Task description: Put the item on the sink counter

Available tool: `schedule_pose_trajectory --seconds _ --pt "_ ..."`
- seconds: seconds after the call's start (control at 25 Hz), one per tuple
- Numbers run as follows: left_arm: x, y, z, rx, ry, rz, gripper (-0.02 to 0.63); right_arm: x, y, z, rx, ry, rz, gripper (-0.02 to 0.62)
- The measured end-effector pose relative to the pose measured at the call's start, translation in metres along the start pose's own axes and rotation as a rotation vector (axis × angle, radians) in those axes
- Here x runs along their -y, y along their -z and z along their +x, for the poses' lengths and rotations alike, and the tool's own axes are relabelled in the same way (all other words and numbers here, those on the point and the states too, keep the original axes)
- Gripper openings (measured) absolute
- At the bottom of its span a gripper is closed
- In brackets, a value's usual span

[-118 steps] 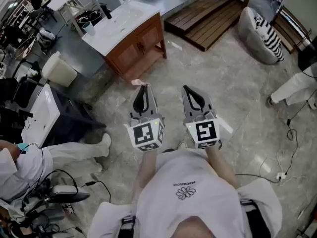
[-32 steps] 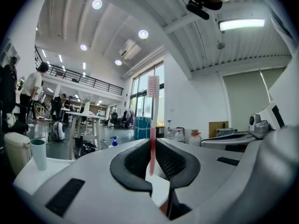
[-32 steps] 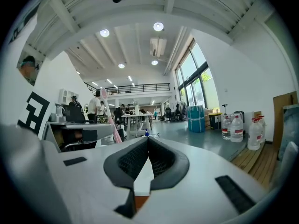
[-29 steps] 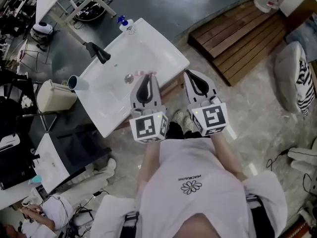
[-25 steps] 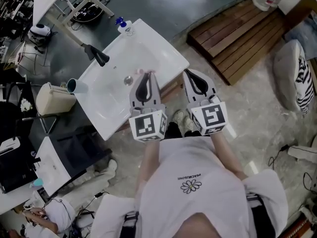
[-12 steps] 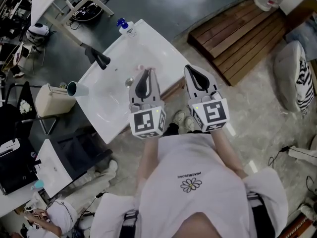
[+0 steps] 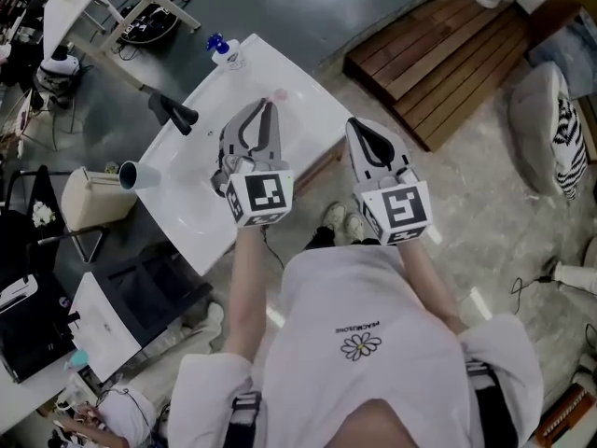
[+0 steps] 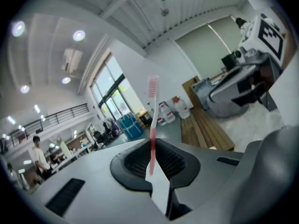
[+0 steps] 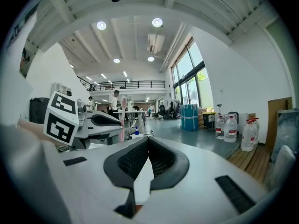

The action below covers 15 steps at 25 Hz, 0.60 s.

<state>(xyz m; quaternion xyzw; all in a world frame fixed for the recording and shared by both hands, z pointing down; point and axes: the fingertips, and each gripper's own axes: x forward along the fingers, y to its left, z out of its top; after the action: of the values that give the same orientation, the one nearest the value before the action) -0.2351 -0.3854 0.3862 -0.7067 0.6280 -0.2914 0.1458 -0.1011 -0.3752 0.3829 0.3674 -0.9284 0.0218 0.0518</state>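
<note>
Grey-floored hall viewed from above, with white sink surface (image 7: 303, 87) at upper left. Along its far side, left to right: pale cup (image 7: 138, 175), black faucet (image 7: 171, 112), blue-capped bottle (image 7: 222, 52). Left claw (image 7: 269, 110) above the basin, clamped on pink toothbrush (image 8: 152, 125) by the lower handle, bristle end projecting well past the tips, probably for laying the head down first. Toothbrush not yet set down, judging by the grip. Right claw (image 7: 356, 129) just beside the surface's right corner, closed with nothing between its jaws, kept aside presumably to leave the placing spot clear. Wooden platform (image 7: 424, 45) further right.
</note>
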Motion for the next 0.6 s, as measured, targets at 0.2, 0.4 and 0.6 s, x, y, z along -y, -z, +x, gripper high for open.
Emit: schedule_pose_trajectory --seconds 0.2,0.4,0.6 --pt "0.021 0.015 0.031 -0.044 0.134 0.354 0.041 0.001 0.001 -0.001 -0.009 0.015 -0.012 0.011" --pt "0.040 0.036 0.060 -0.062 0.261 0.608 0.041 0.002 0.005 -0.003 -0.028 0.029 -0.006 0.011" --pt "0.064 0.066 0.086 -0.094 0.412 0.793 0.041 0.006 0.011 -0.008 -0.049 0.057 -0.004 0.011"
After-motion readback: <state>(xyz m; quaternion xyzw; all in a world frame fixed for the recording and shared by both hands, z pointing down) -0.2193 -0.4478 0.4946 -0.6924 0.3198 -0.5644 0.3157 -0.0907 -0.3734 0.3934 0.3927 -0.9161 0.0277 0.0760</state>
